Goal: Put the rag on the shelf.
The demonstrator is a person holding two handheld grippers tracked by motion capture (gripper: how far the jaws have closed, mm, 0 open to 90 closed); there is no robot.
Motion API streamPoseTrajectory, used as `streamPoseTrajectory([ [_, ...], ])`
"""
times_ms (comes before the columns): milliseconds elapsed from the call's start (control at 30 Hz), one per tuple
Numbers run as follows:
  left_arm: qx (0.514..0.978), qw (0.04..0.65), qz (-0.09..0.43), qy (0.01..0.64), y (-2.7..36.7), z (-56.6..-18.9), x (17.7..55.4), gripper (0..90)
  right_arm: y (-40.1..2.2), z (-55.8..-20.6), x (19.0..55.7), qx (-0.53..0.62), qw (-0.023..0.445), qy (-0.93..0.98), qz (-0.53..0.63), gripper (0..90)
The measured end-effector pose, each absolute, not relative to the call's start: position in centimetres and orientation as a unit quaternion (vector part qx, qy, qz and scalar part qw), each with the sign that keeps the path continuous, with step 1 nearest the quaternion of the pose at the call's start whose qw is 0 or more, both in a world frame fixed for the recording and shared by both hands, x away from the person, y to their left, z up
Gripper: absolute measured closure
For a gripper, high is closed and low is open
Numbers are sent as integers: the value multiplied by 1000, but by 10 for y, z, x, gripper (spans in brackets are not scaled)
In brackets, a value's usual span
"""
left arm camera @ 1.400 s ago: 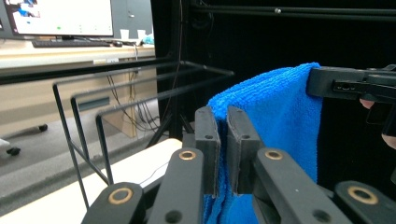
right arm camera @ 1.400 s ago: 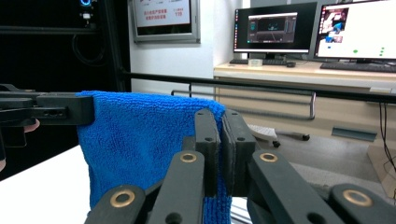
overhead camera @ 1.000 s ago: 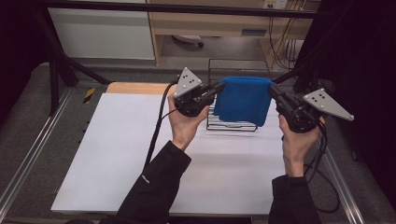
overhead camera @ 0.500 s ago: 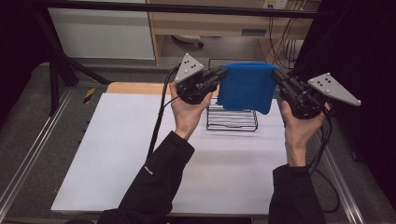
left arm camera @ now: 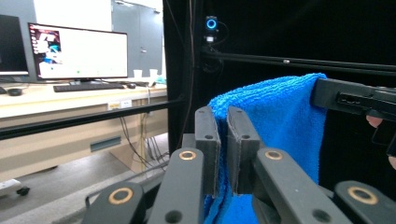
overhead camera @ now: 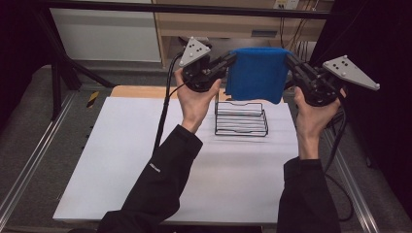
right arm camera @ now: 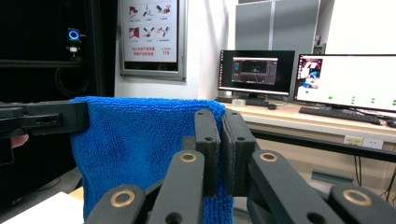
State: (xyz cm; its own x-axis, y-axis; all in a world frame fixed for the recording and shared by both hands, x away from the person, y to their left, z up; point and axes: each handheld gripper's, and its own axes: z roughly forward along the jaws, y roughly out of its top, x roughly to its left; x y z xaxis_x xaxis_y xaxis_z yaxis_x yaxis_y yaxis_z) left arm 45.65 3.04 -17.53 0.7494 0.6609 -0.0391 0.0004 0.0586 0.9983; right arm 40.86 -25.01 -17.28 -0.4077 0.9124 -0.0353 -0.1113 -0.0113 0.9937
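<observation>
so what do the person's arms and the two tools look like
Both tools, left tool and right tool, are black with flat black jaws, brass-ringed pivots, a grey three-cornered plate on top and a trailing black cable. The person wears long black sleeves.

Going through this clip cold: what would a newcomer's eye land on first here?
The blue towel, bright against the dark backdrop, hangs in the air at the far side of the table, stretched between the left gripper and the right gripper, each shut on an upper corner. Directly below it a black wire rack sits on the white table. The person's black-sleeved forearms reach up from the bottom of the high view.
</observation>
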Motion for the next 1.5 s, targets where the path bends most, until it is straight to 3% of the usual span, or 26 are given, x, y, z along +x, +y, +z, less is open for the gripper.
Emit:
streamPoseTrajectory([
  [767,629,687,259,256,22,-143,480,843,-253,-144,444,356,425,558,617,868],
  [1500,630,675,264,278,25,-160,517,843,-249,-153,487,363,420,574,602,867],
])
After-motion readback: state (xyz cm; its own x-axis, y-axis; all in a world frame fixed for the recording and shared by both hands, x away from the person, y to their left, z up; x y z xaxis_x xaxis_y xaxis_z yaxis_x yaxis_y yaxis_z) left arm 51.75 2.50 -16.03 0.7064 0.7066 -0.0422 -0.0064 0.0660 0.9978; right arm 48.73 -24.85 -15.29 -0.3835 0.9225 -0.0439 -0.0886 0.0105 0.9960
